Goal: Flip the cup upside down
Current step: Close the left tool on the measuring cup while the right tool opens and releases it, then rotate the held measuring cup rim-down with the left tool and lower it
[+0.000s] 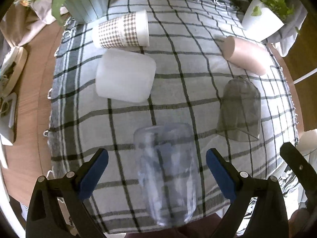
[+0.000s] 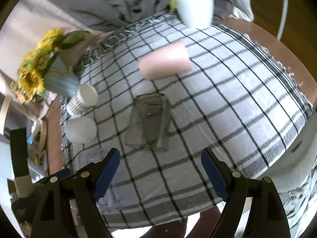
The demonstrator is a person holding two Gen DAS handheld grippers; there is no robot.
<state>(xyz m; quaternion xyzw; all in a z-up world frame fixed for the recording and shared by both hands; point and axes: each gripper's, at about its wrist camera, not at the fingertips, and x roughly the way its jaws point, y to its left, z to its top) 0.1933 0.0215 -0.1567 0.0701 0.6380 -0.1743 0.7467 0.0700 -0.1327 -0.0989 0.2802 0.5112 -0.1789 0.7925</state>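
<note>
Several cups stand or lie on a checked cloth [image 1: 178, 59]. A clear bluish plastic cup [image 1: 166, 170] stands upside down between the open fingers of my left gripper [image 1: 156, 170], with a gap on each side; it also shows in the right wrist view [image 2: 93, 158] behind the left finger. A smoky grey glass [image 1: 239, 109] [image 2: 148, 121] stands upside down ahead of my right gripper [image 2: 160, 170], which is open and empty. A pink cup [image 1: 245, 55] [image 2: 164, 61] and a houndstooth paper cup [image 1: 122, 30] [image 2: 83, 99] lie on their sides. A white frosted cup [image 1: 124, 77] [image 2: 81, 129] stands upside down.
A blue vase of sunflowers [image 1: 85, 2] [image 2: 39, 75] stands at the cloth's far left. A white plant pot [image 1: 261, 19] [image 2: 195, 4] stands at the far right. The round wooden table's edge [image 1: 33, 99] shows beyond the cloth. The other gripper's finger [image 1: 299, 170] is at the right.
</note>
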